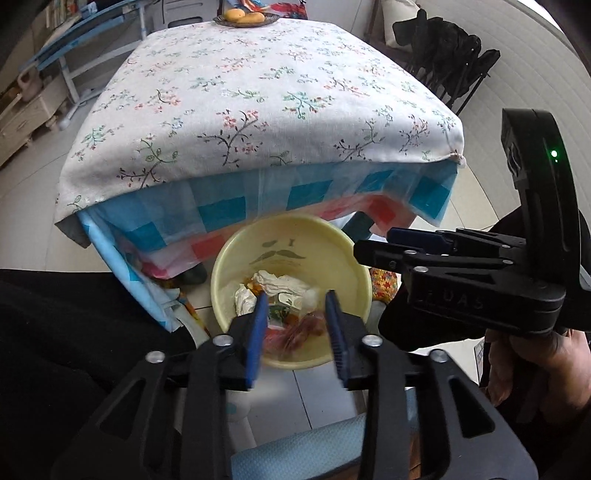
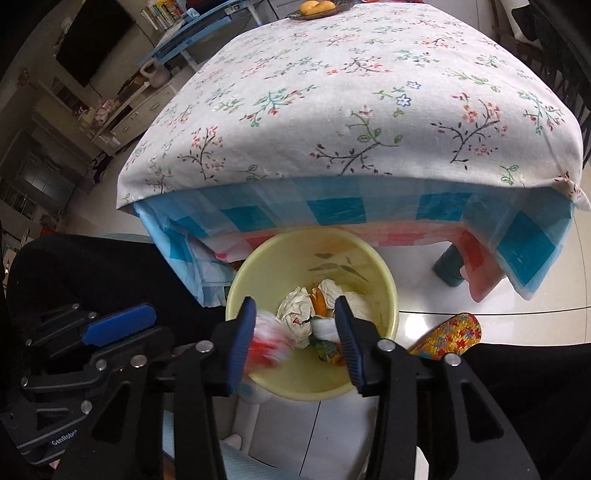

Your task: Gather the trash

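The tabletop (image 1: pixel 258 96) fills most of the room from here, draped in a white cloth sprigged with flowers, with a blue and pink checked plastic sheet (image 1: pixel 229 214) hanging below its near edge. A dish of yellow fruit (image 1: pixel 245 16) sits at the far end. On the tiled floor, tucked against that hanging sheet, stands a pale yellow bin (image 1: pixel 354 291) with a moustache face drawn on its inner wall. Crumpled white tissues (image 2: pixel 295 314) and bright wrappers (image 1: pixel 291 328) lie heaped in its bottom. Both claws hang over the bin's mouth, tilted steeply down. The left claw (image 1: pixel 297 332) has its blue pads spread, with nothing pressed between them. The right claw (image 2: pixel 295 339) is spread too; a blurred red and white scrap (image 2: pixel 267 341) shows just beside its left pad, over the bin's rim, and I cannot tell whether it touches the pad. A flowered slipper (image 2: pixel 448 334) lies on the floor to the bin's right.
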Tool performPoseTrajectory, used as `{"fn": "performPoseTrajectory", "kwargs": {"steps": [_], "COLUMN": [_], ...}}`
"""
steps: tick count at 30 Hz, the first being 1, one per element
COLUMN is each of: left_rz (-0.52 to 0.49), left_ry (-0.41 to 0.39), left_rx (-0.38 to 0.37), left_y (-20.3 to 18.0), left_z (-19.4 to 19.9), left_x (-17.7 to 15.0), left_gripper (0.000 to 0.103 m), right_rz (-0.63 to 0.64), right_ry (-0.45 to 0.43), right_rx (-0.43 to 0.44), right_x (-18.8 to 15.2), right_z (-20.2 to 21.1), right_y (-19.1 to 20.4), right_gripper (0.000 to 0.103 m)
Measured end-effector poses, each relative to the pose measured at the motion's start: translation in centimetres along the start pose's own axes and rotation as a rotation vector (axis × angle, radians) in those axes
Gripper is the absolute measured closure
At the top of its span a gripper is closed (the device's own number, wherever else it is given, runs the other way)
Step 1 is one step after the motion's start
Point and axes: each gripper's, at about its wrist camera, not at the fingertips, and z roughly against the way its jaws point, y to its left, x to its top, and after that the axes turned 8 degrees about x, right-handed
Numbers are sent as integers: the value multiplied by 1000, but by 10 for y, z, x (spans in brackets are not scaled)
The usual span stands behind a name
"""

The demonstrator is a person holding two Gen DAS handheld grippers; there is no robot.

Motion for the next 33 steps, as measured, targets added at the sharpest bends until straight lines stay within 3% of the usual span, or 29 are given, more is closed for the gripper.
{"fn": "performPoseTrajectory", "kwargs": {"steps": [3, 7, 14, 17, 24, 33], "left_rz": [0, -8, 38, 59, 103, 131], "left_ry": [-48, -183, -436, -514, -637, -721], "left_rx": [23, 114, 282, 317, 343, 355], "left_y": [-1, -1, 1, 1, 3, 8], "left_z": [8, 29, 66, 78, 105, 128], "left_x": [2, 5, 15, 18, 23, 26], "left_gripper": [60, 46, 23, 19, 13, 10], "right_rz": [-13, -10, 117, 153, 231, 270], "right_ry": [-47, -156, -443, -554, -722, -803], "right_rx": [-3, -2, -164, -241, -343, -392], "right_x": [1, 7, 8, 7, 1, -3], "right_z": [9, 26, 72, 89, 112, 128], "right_y": [-2, 1, 27, 35, 51, 60], "right_gripper": [51, 40, 25, 16, 11, 10]}}
